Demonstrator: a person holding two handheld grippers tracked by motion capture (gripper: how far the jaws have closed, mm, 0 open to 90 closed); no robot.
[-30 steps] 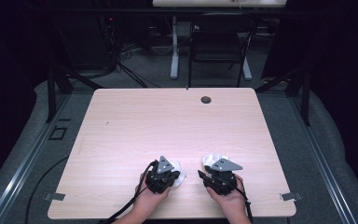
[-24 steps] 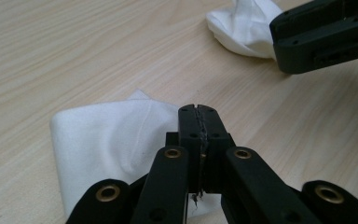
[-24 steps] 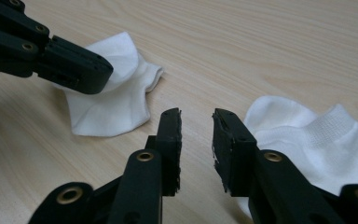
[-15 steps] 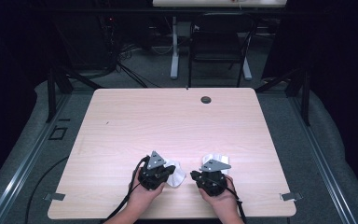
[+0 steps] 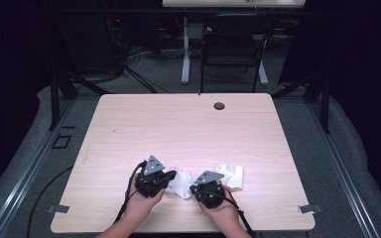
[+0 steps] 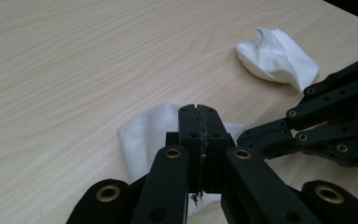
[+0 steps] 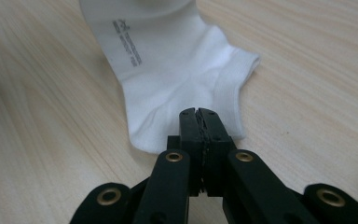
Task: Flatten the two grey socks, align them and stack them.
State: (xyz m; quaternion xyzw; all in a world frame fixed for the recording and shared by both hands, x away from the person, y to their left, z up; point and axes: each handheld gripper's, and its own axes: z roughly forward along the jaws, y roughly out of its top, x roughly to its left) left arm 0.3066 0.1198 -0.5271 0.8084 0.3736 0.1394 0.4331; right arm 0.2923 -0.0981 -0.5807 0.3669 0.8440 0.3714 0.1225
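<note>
Two white cotton ankle socks lie near the front edge of the pale wooden table (image 5: 188, 124), and the work in hand looks like gathering or pairing them. The step under way seems to be the pickup of the nearer white sock (image 5: 179, 181), which lies between the two grippers. The second white sock (image 5: 230, 175), bunched into a soft heap, rests just beyond the right gripper (image 5: 198, 190), on the side away from the left one, and nothing touches it.

The left gripper (image 5: 171, 174) has its jaws pressed together with no gap, and in the left gripper view the nearer sock (image 6: 142, 135) passes under the tips, so it appears pinched at one edge. The right gripper's jaws have just been closing and now meet flat. In the right gripper view their tips (image 7: 199, 116) sit over the sock's edge near the ribbed cuff (image 7: 168, 79); I judge the cloth is caught there, though the actual nip is hidden.

The next move probably calls for both hands to lift together and pull the sock taut, then carry it toward the bunched sock.
</note>
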